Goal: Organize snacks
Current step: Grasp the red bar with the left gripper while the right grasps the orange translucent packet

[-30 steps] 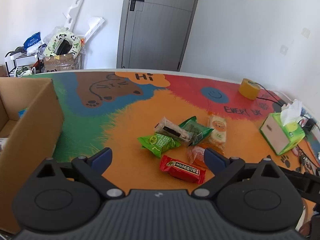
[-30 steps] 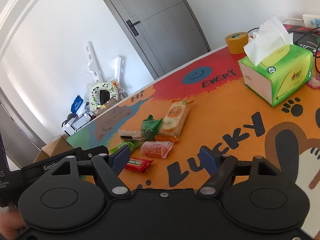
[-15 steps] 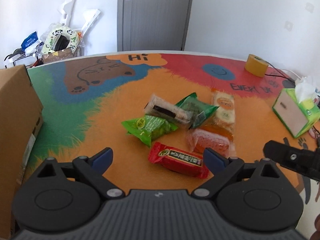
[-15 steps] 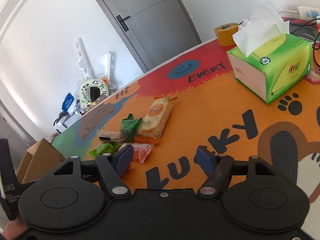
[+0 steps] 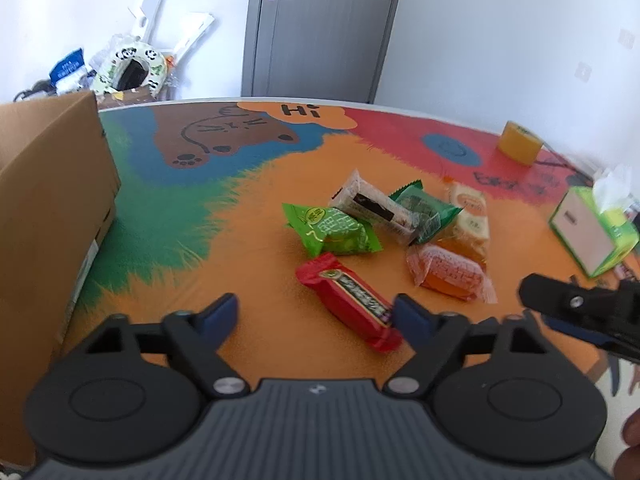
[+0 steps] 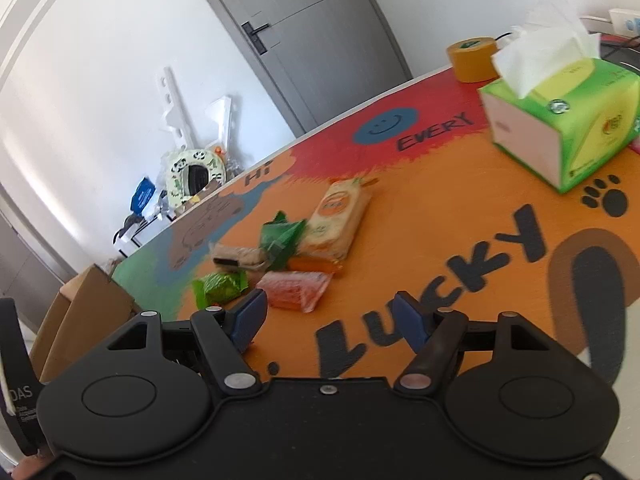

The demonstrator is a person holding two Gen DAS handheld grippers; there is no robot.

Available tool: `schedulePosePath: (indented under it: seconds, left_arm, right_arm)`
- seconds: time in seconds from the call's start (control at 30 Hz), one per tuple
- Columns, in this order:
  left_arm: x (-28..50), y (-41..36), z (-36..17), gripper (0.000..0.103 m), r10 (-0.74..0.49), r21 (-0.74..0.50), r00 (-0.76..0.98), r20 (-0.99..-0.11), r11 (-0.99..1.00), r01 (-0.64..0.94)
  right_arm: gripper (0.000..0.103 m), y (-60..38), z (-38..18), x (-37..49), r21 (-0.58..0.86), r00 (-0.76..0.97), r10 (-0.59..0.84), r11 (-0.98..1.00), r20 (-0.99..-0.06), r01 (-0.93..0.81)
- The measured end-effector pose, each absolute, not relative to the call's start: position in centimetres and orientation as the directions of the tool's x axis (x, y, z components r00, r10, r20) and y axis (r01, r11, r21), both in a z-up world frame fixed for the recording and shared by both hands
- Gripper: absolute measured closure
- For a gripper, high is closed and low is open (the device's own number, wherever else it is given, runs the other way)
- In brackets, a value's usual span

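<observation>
On my worktop (image 5: pixel 248 264) I count six snack packets: one red (image 5: pixel 348 300), one light green (image 5: pixel 332 230), one dark green (image 5: pixel 426 208), one clear with a dark filling (image 5: pixel 372 204), one pale orange-printed (image 5: pixel 470 216), one clear with orange contents (image 5: pixel 448 272). One cardboard box (image 5: pixel 48 208), one tissue box (image 5: pixel 592 232), one tape roll (image 5: pixel 519 147).

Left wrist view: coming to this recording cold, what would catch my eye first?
A loose cluster of bright snack packets lies mid-table on the orange patch of the cartoon mat, the red snack bar nearest the camera and a light green packet just behind it. The left gripper hangs over the red bar's near end, jaws closing but not yet pressing it. A cardboard box fills the left edge, and a green tissue box stands far right.
</observation>
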State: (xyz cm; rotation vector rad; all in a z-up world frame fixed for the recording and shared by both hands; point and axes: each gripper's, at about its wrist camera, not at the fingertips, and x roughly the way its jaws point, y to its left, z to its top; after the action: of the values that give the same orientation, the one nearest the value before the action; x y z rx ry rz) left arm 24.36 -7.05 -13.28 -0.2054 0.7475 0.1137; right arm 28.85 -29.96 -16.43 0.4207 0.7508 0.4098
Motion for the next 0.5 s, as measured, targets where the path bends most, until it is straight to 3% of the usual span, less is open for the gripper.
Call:
schedulePosePath:
  seconds: [0.23, 0.3, 0.4, 0.5]
  left_arm:
    - [24.4, -6.5, -13.0, 0.061, -0.028, -0.197, 0.748, -0.663, 0.971, -0.138]
    - [24.3, -6.5, -13.0, 0.076, -0.050, -0.214, 0.754, -0.655, 0.969, -0.122]
    - [24.2, -6.2, -13.0, 0.082, -0.050, -0.218, 0.756, -0.652, 0.968, -0.124]
    - [24.3, -5.4, -12.9, 0.087, -0.047, -0.217, 0.756, -0.652, 0.968, -0.127]
  right_arm:
    - [0.033, -28.4, -15.9, 28.8, 0.478, 0.658, 0.496, 0.848, -0.566, -0.228]
    - [0.033, -28.2, -15.8, 28.9, 0.467, 0.660, 0.493, 0.852, -0.567, -0.235]
    - [0.034, -27.5, -15.5, 29.2, 0.458, 0.659, 0.500, 0.851, -0.561, -0.256]
    - [0.043, -26.7, -15.3, 29.8, 0.452, 0.653, 0.506, 0.851, -0.564, -0.268]
